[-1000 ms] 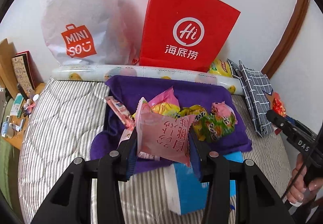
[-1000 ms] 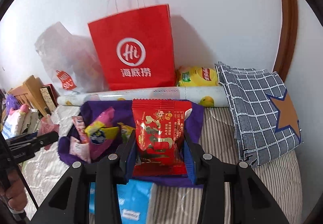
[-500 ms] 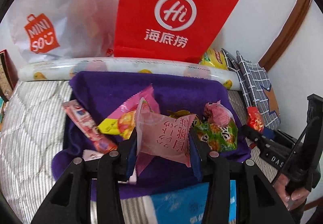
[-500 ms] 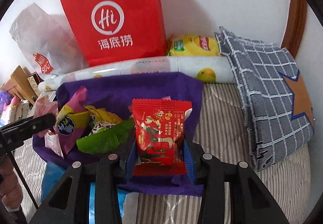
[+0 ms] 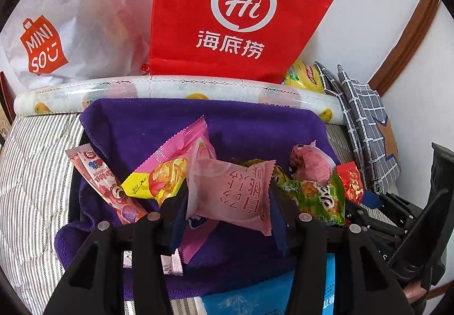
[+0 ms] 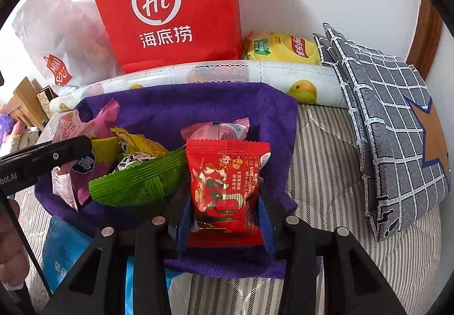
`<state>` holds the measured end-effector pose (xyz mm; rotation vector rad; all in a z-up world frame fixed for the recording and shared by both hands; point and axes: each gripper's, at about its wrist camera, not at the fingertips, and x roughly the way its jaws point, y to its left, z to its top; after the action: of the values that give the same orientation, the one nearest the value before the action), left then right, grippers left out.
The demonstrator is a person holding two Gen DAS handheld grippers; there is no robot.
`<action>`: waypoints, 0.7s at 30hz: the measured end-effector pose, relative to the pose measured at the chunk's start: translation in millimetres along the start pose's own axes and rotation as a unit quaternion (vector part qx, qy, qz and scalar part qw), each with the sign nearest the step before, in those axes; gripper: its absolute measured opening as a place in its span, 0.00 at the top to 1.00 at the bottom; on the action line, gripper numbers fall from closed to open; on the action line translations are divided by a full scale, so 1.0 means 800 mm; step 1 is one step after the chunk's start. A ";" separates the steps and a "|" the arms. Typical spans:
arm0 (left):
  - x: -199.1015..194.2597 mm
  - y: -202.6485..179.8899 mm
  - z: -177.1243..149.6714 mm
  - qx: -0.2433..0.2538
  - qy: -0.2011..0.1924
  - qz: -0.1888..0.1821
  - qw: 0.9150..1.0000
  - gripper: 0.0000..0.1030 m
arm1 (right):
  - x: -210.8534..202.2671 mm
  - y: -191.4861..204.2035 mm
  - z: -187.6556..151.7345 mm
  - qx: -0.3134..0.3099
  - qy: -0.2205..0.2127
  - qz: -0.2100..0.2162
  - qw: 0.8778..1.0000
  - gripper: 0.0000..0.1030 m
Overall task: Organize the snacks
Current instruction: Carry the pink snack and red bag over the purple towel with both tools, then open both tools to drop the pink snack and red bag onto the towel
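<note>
A pale pink snack packet (image 5: 231,195) is gripped between the fingers of the left claw (image 5: 227,212) and held above the purple cloth (image 5: 244,127), over the heap of loose snacks. A red snack packet (image 6: 227,187) is clamped upright in the right claw (image 6: 224,218), above the right part of the same cloth. On the cloth are lodged a green packet (image 6: 136,184), a long pink stick packet (image 5: 99,184), a pink-and-yellow packet (image 5: 167,170) and a small pink wrapped item (image 5: 310,164). The cloth is spread on a striped bed (image 6: 320,173). Behind it a fruit-printed roll (image 6: 227,75) is laid, with a red paper bag (image 6: 170,5) and a white Miniso bag (image 5: 56,22) stood against the wall. A yellow crisp bag (image 6: 283,49) and a grey checked cushion (image 6: 391,121) are noted to the right.
</note>
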<state>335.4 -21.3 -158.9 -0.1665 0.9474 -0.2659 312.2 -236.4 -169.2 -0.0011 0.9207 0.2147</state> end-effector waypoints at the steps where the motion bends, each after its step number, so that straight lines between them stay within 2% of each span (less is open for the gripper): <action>1: 0.000 0.001 0.000 -0.001 0.000 -0.001 1.000 0.50 | 0.001 0.000 0.000 -0.001 0.002 -0.002 1.000 0.61; 5: -0.001 0.001 0.000 0.004 -0.002 0.002 1.000 0.46 | -0.001 0.000 -0.004 -0.001 0.005 -0.005 1.000 0.57; 7: -0.002 0.000 -0.001 0.004 -0.002 0.007 1.000 0.44 | -0.006 -0.002 -0.005 0.004 0.004 -0.006 1.000 0.45; 9: -0.004 0.001 -0.002 0.002 0.000 0.003 1.000 0.40 | -0.016 -0.004 -0.006 0.011 -0.005 -0.012 1.000 0.43; 13: -0.014 0.001 -0.005 0.000 0.008 0.018 1.000 0.36 | -0.037 -0.005 -0.010 0.016 -0.010 -0.011 1.000 0.43; 19: -0.043 0.003 -0.015 -0.006 -0.003 0.023 1.000 0.33 | -0.078 0.013 -0.027 0.008 -0.026 -0.010 1.000 0.42; 21: -0.056 0.002 -0.019 -0.006 -0.011 0.023 1.000 0.29 | -0.089 0.021 -0.034 0.002 -0.028 -0.009 1.000 0.42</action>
<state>298.1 -6.5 -133.2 -0.1582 0.9294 -0.2151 245.7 -235.3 -128.3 0.0012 0.8652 0.1953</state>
